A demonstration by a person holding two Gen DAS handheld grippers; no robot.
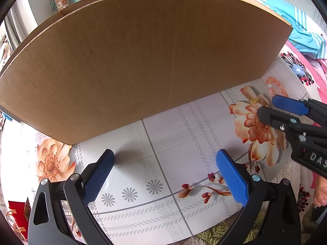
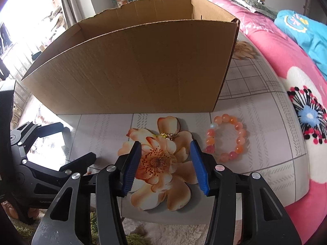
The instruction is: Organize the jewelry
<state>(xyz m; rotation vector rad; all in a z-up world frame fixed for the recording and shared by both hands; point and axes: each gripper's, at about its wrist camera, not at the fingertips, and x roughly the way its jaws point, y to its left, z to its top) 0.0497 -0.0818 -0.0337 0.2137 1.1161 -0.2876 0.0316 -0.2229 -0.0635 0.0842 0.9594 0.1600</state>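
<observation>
Both claws are black two-finger grippers with blue ribbed pads, angled down over a glossy white tablecloth (image 2: 255, 143) printed with grey checks and orange flowers. Nearest in the right wrist view, the right gripper (image 2: 165, 163) has its jaws about half open with nothing held; between them shows only a printed orange flower, and the pads press on nothing. In its own view the left gripper (image 1: 165, 175) stands wide open and empty above bare cloth.

Just beyond the right gripper's fingertips lies a small gold-coloured trinket (image 2: 169, 135), perhaps a ring or charm, too small to tell, resting on a petal of the print. To its right, near but apart from it, a bracelet of round orange and pink beads (image 2: 227, 137) lies flat in a ring on the cloth, just beside the right gripper's right-hand pad in the picture.

Behind both pieces stands a large open-topped brown corrugated cardboard box (image 2: 132, 65), its near wall upright. To the right lies a pink flowered blanket (image 2: 286, 61) with a turquoise garment (image 2: 306, 32) on it.
</observation>
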